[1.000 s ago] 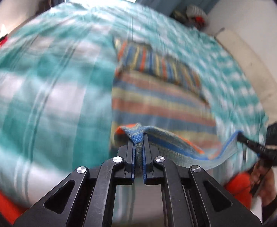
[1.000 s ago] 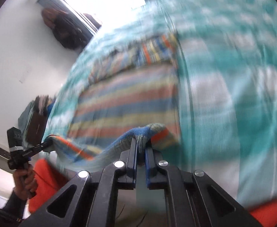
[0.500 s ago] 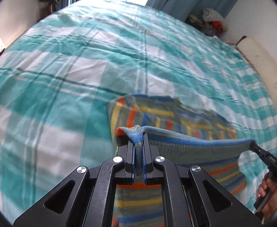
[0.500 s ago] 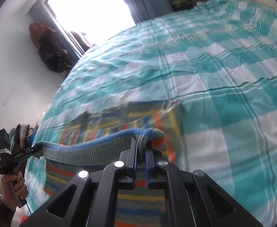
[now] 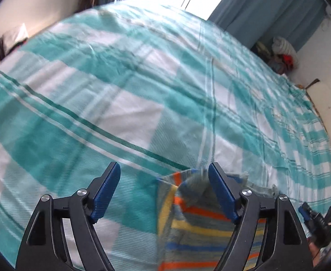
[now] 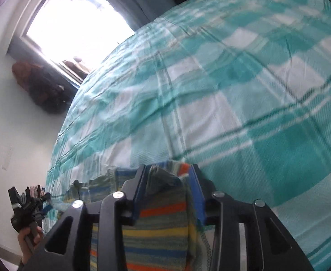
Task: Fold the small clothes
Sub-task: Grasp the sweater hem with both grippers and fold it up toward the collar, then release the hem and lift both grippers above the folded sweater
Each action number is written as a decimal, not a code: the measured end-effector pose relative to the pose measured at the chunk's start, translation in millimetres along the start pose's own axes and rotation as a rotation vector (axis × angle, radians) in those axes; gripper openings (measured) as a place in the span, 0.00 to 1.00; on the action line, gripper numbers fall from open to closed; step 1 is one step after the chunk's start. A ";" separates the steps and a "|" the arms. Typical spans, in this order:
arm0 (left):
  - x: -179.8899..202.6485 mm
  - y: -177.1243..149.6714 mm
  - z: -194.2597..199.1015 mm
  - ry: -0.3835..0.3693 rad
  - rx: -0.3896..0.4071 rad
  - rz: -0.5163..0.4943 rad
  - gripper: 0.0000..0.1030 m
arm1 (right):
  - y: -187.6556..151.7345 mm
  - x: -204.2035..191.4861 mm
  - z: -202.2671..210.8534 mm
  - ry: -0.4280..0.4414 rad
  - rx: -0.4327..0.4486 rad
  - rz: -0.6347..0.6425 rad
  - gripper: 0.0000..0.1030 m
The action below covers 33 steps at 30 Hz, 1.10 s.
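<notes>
Two fisheye views look down along hand-held grippers onto a bed (image 5: 124, 113) covered in a teal-and-white checked sheet. In the left wrist view, the left hand-held gripper (image 5: 164, 194) fills the bottom of the frame with its blue-padded fingers (image 5: 105, 192) spread wide apart and holding nothing. A striped garment (image 5: 195, 232), banded in orange, yellow, blue and grey-green, lies on the bed at lower centre right; its bunched upper corner sits just beside the inner face of the right-hand finger, and whether they touch is unclear. At the lower right edge of this view the other gripper (image 5: 319, 223) appears, small and dark, with a green light on it. A teal curtain (image 5: 267, 9) hangs at upper right, with a pile of things (image 5: 280, 54) on the floor below it. In the right wrist view, the right hand-held gripper (image 6: 167, 189) sits at bottom centre, its fingers parted a moderate way, with the garment's (image 6: 163, 225) crumpled corner lying loosely between them rather than pinched. The garment runs down to the bottom edge and spreads left across the sheet (image 6: 233, 103). At lower left the left gripper (image 6: 27, 205) shows, held in a bare hand (image 6: 28, 241). A bright window (image 6: 75, 24) fills the upper left, with dark bags (image 6: 43, 88) against the white wall below it. Parts of both views are motion-blurred.
</notes>
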<state>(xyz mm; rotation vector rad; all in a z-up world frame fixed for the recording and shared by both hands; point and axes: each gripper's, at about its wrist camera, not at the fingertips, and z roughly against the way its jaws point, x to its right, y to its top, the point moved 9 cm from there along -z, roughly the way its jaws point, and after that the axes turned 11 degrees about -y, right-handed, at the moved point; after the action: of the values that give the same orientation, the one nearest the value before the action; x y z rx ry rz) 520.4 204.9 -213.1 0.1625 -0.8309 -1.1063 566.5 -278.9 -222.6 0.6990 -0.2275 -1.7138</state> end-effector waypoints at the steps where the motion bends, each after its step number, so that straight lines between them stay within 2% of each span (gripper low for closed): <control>1: 3.1 -3.9 11.5 -0.007 0.011 -0.028 0.79 | -1.5 -5.1 2.9 0.003 -0.005 0.027 0.38; 4: 21.3 -24.7 24.1 -0.063 -0.007 -0.112 0.80 | -21.2 -33.8 8.1 0.088 -0.069 0.132 0.38; 7: 51.6 -64.7 10.1 -0.105 -0.100 -0.264 0.86 | -53.0 -68.9 -4.3 0.164 -0.178 0.253 0.38; 8: 56.0 -73.9 1.3 -0.082 -0.120 -0.316 0.91 | -62.1 -77.5 -14.3 0.169 -0.217 0.288 0.38; 9: 56.0 -88.7 -11.6 -0.022 -0.155 -0.382 0.92 | -70.4 -81.3 -28.3 0.141 -0.251 0.319 0.38; 11: 42.2 -109.3 -34.7 0.118 -0.231 -0.459 0.88 | -77.4 -72.7 -52.6 0.025 -0.267 0.339 0.34; 12: 35.1 -114.9 -37.0 0.159 -0.241 -0.471 0.88 | -76.7 -69.4 -54.7 0.012 -0.260 0.304 0.32; 15: 33.7 -116.7 -5.9 0.113 -0.176 -0.412 0.87 | -70.1 -69.6 -23.2 0.020 -0.191 0.236 0.34; 17: 36.2 -126.3 22.5 0.053 -0.148 -0.377 0.91 | -79.0 -77.2 9.8 0.068 -0.157 0.294 0.37; 19: 37.0 -144.0 47.3 0.028 -0.124 -0.375 0.95 | -107.8 -76.5 45.2 0.108 -0.141 0.364 0.43; 21: 31.4 -168.4 51.1 0.050 -0.146 -0.395 0.96 | -146.8 -64.5 61.7 0.137 -0.166 0.399 0.48; 23: 8.9 -192.5 39.1 0.117 -0.223 -0.387 0.96 | -178.4 -41.9 50.7 0.079 -0.221 0.418 0.50; 24: 3.6 -194.7 38.2 0.119 -0.228 -0.364 0.96 | -192.7 -26.1 41.7 0.031 -0.255 0.415 0.50; 25: 2.0 -192.6 44.7 0.118 -0.210 -0.336 0.96 | -196.8 -18.1 43.1 0.026 -0.241 0.394 0.44; 28: 7.4 -184.4 76.4 0.110 -0.168 -0.267 0.95 | -190.7 -11.2 75.2 0.005 -0.184 0.330 0.44; 30: 8.7 -182.8 93.2 0.125 -0.135 -0.266 0.95 | -190.9 -9.9 100.3 0.010 -0.126 0.311 0.48; 33: 7.2 -187.2 111.6 0.186 -0.096 -0.295 0.95 | -203.7 -0.9 127.1 -0.032 -0.066 0.323 0.58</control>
<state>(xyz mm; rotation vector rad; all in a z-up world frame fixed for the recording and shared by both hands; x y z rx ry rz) 312.1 141.6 -226.3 0.3109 -0.5975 -1.3822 328.2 -250.2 -223.2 0.5533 -0.2891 -1.4185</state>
